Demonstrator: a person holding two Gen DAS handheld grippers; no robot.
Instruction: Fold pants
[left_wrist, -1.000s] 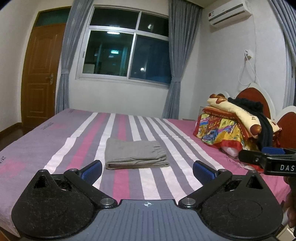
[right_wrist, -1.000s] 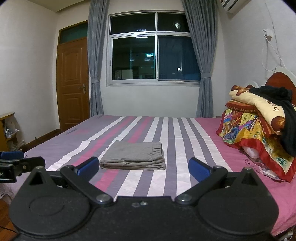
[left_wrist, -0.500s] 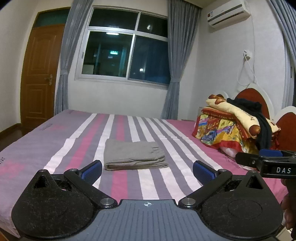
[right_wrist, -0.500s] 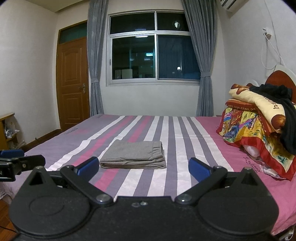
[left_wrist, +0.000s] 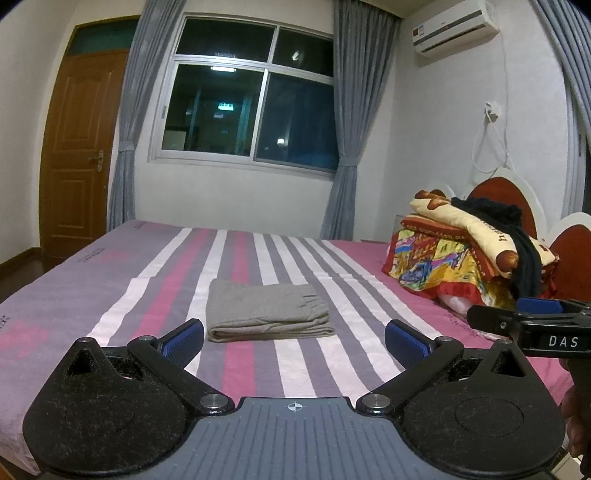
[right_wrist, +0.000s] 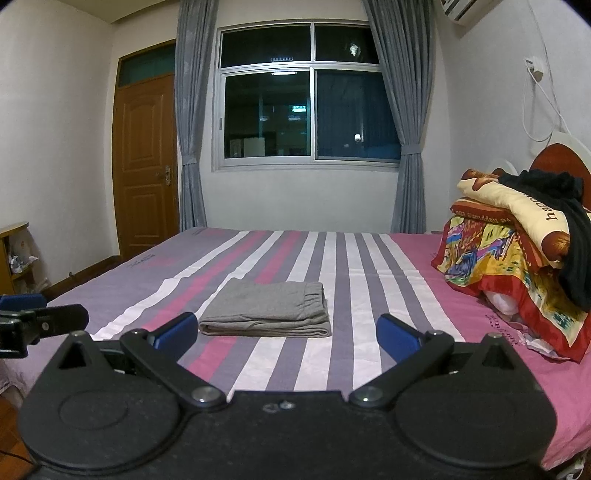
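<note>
- Left tool (left_wrist: 293, 338): black two-finger linkage with blue pads, jaws spread wide, holding nothing, held above the near edge of the bed and aimed at the pants.
- Right tool (right_wrist: 286, 332): same build, jaws also wide apart and empty, beside the left one; each tool's fingertip shows at the edge of the other's view.
- Folded grey fabric pants (left_wrist: 267, 310) (right_wrist: 267, 310): flat rectangular stack lying mid-bed on the striped sheet, fold edge facing the cameras, gathered waistband at the far right corner. Well apart from both tools, touching neither.
- Pink, purple and white striped bed sheet (left_wrist: 155, 280): mostly smooth around the pants.
- Pile of colourful patterned quilts (right_wrist: 491, 254) with a black garment (right_wrist: 565, 229) draped over it, at the right by the red-and-white headboard (left_wrist: 498, 195), well apart from the pants.
</note>
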